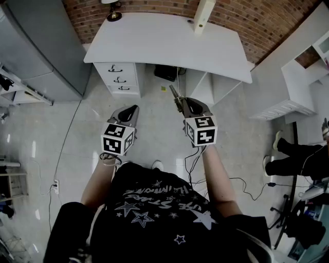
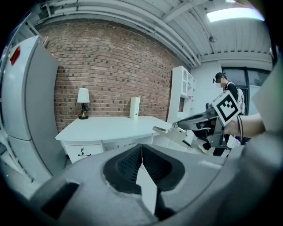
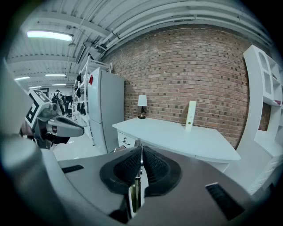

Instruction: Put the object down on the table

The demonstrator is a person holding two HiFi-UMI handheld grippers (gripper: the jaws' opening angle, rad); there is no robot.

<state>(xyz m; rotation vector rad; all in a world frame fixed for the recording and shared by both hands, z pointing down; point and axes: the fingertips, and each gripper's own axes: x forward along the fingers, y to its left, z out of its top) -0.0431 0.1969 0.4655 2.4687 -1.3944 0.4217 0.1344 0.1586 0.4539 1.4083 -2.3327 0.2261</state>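
Note:
My right gripper point(image 1: 184, 102) is shut on a thin flat metal piece point(image 1: 175, 96) that juts forward past its tips. In the left gripper view the metal piece point(image 2: 174, 132) shows as a pale angled plate held out over the floor. The right gripper view shows the right gripper point(image 3: 141, 154) with the metal piece point(image 3: 135, 194) edge-on between its pads. My left gripper point(image 1: 134, 109) is shut with nothing in it, its pads point(image 2: 132, 161) meeting. Both grippers hang over the floor, short of the white desk point(image 1: 164, 41).
On the desk stand a small lamp point(image 1: 113, 13) at the back left and an upright white box point(image 1: 203, 15). Drawers point(image 1: 120, 79) sit under its left side. A grey fridge point(image 1: 41, 51) is at the left and white shelving point(image 1: 293, 87) at the right. Cables point(image 1: 247, 187) lie on the floor, and a person's legs point(image 1: 295, 154) show at the right.

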